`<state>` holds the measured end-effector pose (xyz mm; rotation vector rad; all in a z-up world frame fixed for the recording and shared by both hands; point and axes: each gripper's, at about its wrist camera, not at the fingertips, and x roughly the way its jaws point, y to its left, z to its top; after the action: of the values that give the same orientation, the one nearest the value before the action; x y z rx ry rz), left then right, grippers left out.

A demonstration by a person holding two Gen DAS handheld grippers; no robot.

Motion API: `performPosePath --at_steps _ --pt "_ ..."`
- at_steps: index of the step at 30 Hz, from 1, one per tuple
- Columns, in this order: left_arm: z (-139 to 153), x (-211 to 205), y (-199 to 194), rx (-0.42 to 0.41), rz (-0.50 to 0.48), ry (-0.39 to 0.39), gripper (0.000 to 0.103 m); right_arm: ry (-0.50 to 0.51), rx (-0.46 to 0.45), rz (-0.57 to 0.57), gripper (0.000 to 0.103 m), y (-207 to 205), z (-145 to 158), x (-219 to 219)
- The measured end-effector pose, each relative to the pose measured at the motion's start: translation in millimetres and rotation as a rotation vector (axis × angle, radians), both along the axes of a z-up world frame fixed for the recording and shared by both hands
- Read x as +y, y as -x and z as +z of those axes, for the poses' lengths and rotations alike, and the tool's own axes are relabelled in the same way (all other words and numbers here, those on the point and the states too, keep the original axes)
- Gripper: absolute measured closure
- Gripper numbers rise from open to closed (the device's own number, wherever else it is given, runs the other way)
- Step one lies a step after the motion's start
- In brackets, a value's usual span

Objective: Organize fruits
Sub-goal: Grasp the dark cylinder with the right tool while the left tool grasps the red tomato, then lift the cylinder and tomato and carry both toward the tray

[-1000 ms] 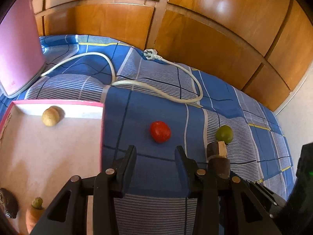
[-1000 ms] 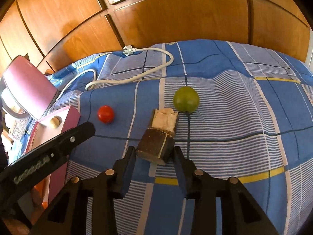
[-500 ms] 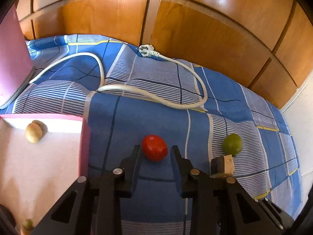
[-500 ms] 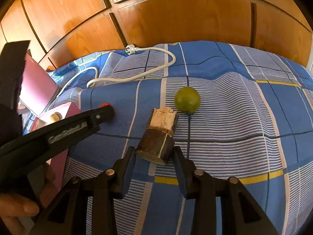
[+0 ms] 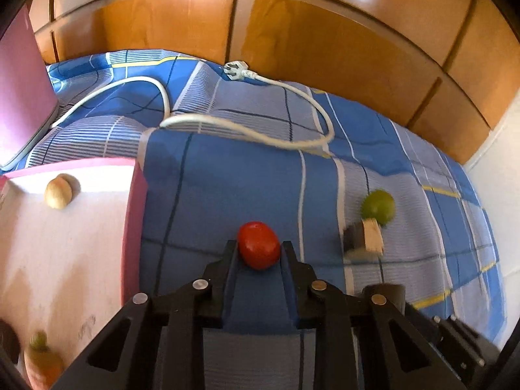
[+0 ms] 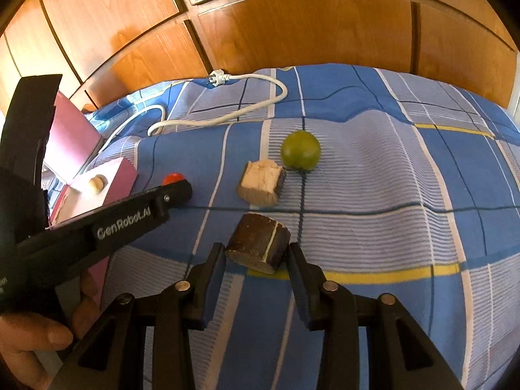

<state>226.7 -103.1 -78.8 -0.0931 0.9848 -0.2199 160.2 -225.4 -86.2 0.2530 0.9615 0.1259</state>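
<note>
red fruit: small, round, glossy; seated between the left gripper fingers, resting on the bedspread just right of the pink box.
handling: judged light, thin-skinned, smooth; likely to slip or bruise if squeezed hard. Best taken across its widest part, pads on opposite flanks, as it is now.
left tongs: narrowed onto the red fruit, pads pressed to both sides; seen from the right wrist view as a black arm with the fruit at its tip.
right tongs: right gripper clamped on a dark brown chunk; rough bark-like skin, stiff, judged unlikely to slip.
pale chunk: cut face up, lying free on the bedspread, right of the box, just beside the green fruit.
green fruit: round, firm-looking, free; farthest right of the box, touching or nearly touching the pale chunk.
in box: one tan round item at the far wall; one orange item with green top at the near edge; one dark item at the left edge, cut off, not identifiable.
count: red fruit 1; green fruit 1; chunks 2; items in box 3 visible.
other: white power cord looped on the bedspread beyond the box; wooden panels behind.
</note>
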Motion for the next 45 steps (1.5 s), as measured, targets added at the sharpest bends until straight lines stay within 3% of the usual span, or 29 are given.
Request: performPosePath --at_steps 11,21,32,38,45 --pt "0 -14 63 0.006 -0.060 -0.022 0.078 0.038 0.014 -0.009 0.064 35 3 -13" --pt "-4 -21 123 -0.042 -0.098 -0.039 0.079 0.060 0.016 -0.021 0.064 74 4 -26" --pt "-5 -19 155 -0.074 -0.116 -0.041 0.079 0.111 0.004 -0.013 0.067 107 2 -21" --pt "-6 -18 155 -0.077 -0.118 -0.036 0.078 0.032 0.006 -0.037 0.066 110 2 -32" --pt "-6 -17 155 -0.079 -0.116 -0.034 0.078 0.011 -0.002 -0.057 0.048 108 3 -36"
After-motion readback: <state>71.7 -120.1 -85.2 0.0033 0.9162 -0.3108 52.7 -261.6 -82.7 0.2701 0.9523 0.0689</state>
